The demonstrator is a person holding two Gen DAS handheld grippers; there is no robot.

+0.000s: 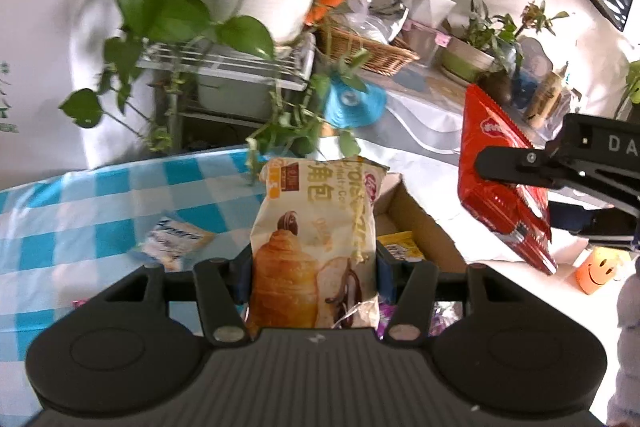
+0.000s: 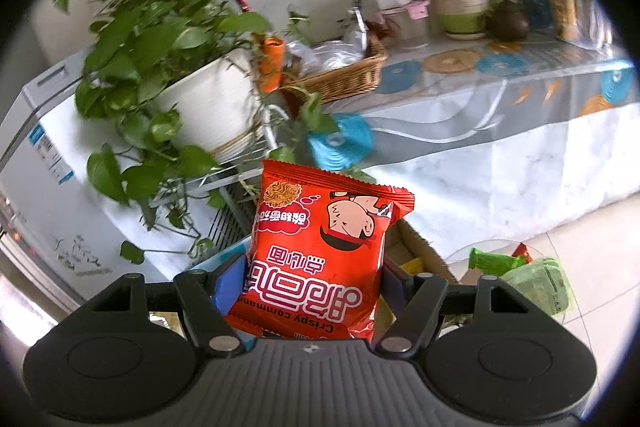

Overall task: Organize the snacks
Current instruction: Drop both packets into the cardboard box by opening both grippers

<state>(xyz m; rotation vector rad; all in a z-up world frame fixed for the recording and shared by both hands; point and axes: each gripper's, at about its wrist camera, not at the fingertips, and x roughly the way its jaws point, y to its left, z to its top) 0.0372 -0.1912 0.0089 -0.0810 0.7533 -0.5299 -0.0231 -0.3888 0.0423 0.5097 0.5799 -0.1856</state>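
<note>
You had both grippers loaded. Your left gripper was clamped on the croissant bag, jaws drawn in narrow against its lower sides; the bag stood upright, long axis running up the centre of the left wrist view, top edge toward the hanging plant leaves. Your right gripper had the red crispy-noodle pack, jaws about half open w/ the pack filling the gap, print upside down, long axis also pointing up the frame, slightly tilted right. In the left view that same red pack showed at right, held off the surface by the black right-hand tool. Key relation: the cardboard box sat just behind and right of the croissant bag, centre-right of the left view, a yellow packet already inside; so the box lay between the two hands, prob. the drop spot for both, w/ the left bag looking nearer. A small blue-white packet lay on the blue checked tablecloth, lower left. Hard to tell: the box's near wall and most of its inside were hidden behind the bag and tool body; in the right view only a sliver of box edge showed. Motion blur softened the plants.
</note>
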